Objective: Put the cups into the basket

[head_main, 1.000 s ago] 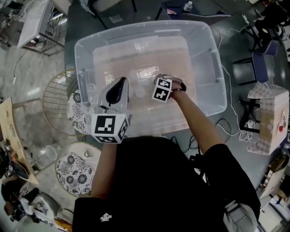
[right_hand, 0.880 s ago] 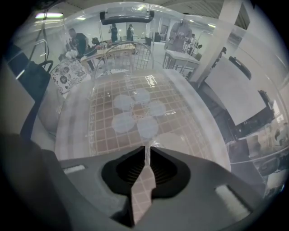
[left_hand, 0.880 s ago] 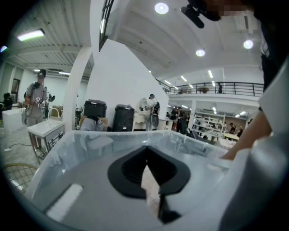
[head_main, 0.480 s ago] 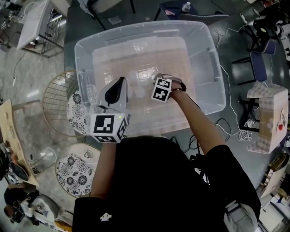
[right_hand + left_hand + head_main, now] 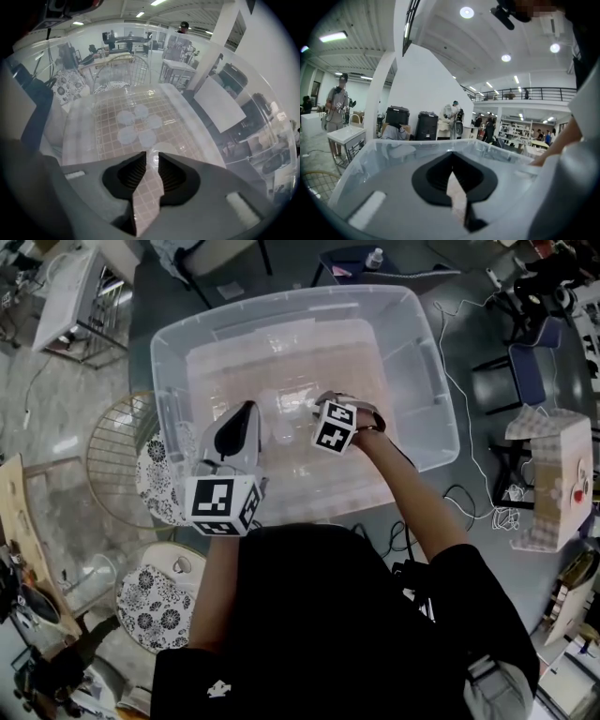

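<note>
The clear plastic bin [image 5: 417, 371] carries clear cups [image 5: 137, 123] on its pink checked bottom, clustered near the bin's middle.

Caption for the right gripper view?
Right tongs, just opening and empty, above clear plastic cups in a clear plastic bin.

I see the clear plastic basket [image 5: 417, 371], open-topped, with a checked floor. Near its middle, translucent round cups [image 5: 146, 138] stand clustered and touching. One more cup [image 5: 161, 149] stands just beside the cluster.
</note>
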Tool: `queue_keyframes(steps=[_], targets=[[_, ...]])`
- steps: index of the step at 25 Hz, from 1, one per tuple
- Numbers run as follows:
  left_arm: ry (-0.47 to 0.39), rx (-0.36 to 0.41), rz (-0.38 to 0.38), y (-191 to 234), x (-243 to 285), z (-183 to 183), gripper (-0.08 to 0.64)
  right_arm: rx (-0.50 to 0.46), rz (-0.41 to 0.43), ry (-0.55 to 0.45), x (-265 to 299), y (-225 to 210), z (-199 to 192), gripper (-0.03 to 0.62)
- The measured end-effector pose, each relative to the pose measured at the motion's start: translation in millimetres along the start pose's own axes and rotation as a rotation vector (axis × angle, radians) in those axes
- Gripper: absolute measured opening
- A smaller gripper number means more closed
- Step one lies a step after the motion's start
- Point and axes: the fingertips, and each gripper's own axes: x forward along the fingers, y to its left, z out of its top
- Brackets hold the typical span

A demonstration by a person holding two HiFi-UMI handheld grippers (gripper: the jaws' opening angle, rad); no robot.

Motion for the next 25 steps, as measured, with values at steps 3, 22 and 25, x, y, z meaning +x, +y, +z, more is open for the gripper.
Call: queue_keyframes(steps=[3,22,25], targets=[[-0.006,0.006,-0.003,-3.9,-2.2,2.1,0.006,0.016,-0.016,-0.028,-13.5,-1.5,4.9,0.086],[-0.064,0.055,-0.039,-37.0,-15.3,27.4,0.005,0.199,-0.252,-0.312,-124.8,-27.3,38.5,0.006],[-0.069,0.062,-0.037,-42.7,-17.7,28.5,0.006,0.224,-0.287,-0.387,-150.5,-28.1,46.0,0.002]])
